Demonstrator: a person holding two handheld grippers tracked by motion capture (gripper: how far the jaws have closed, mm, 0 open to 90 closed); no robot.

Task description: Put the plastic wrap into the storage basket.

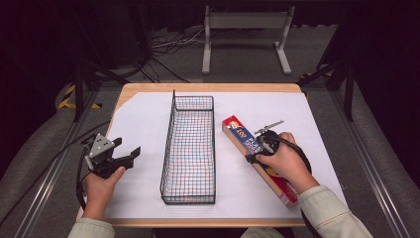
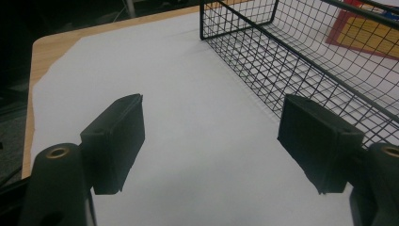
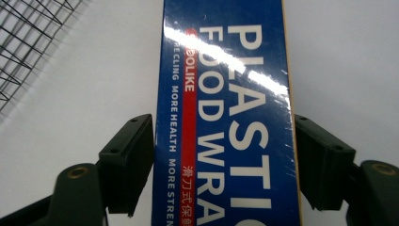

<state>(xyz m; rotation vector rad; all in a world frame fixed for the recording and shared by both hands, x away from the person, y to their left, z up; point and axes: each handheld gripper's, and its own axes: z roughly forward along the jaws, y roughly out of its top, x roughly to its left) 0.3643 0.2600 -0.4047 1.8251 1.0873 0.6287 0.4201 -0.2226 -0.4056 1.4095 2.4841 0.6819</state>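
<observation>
A long blue and red plastic food wrap box (image 1: 237, 133) lies flat on the white sheet, to the right of a black wire basket (image 1: 171, 139). My right gripper (image 1: 258, 148) points down onto the box's middle. In the right gripper view its pads (image 3: 134, 155) stand against both long sides of the box (image 3: 226, 70), so my right gripper (image 3: 225, 155) grips it. My left gripper (image 1: 128, 148) hovers over the sheet to the left of the basket. It (image 2: 211, 136) is open with nothing between its pads, and the basket (image 2: 282, 52) stands just beyond its right jaw.
The white sheet (image 1: 138, 119) covers most of a wooden table (image 1: 208, 88). The basket (image 3: 28, 37) has nothing in it. A white metal stand (image 1: 245, 29) and cables lie on the floor beyond the table.
</observation>
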